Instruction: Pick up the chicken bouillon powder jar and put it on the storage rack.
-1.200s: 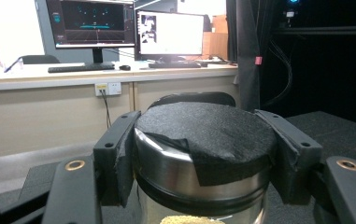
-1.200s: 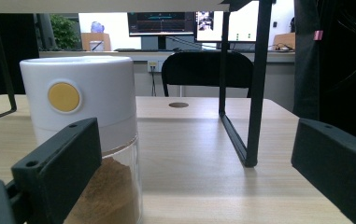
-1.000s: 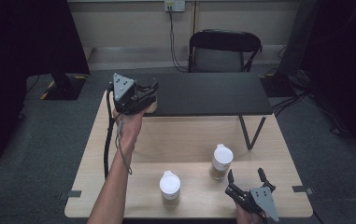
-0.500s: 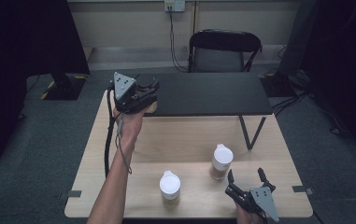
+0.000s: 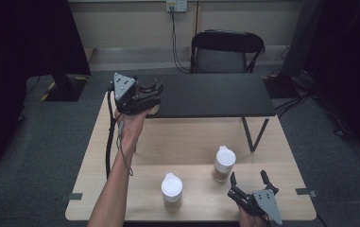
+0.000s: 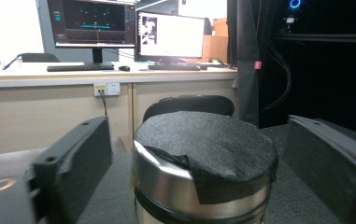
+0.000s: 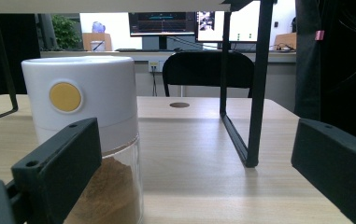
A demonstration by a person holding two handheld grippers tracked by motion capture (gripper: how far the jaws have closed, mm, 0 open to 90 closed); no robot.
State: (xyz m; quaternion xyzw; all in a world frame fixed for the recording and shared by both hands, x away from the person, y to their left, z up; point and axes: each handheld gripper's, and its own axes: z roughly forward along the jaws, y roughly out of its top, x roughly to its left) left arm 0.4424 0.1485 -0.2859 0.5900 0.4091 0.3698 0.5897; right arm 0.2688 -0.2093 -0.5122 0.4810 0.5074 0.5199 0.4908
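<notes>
My left gripper (image 5: 150,88) is held up at the left front corner of the black shelf (image 5: 215,97). In the left gripper view a steel canister (image 6: 203,186) with a black felt top stands between its jaws. They have just been opening, and a gap shows on each side of the canister. My right gripper (image 5: 248,176) rests open at the table's near right, with nothing between its fingers. A white-lidded jar of brown powder (image 5: 224,163) stands just beyond it; in the right gripper view this jar (image 7: 89,121) sits behind the left jaw. A second white-lidded jar (image 5: 172,189) stands to its left.
The black shelf stands on thin metal legs (image 7: 255,93) over the far half of the wooden table (image 5: 187,142). A black chair (image 5: 227,49) is behind it. Monitors (image 6: 133,25) sit on a desk at the back wall.
The left gripper's jaws look wider apart than before. Both hands and both jars have kept their places.
</notes>
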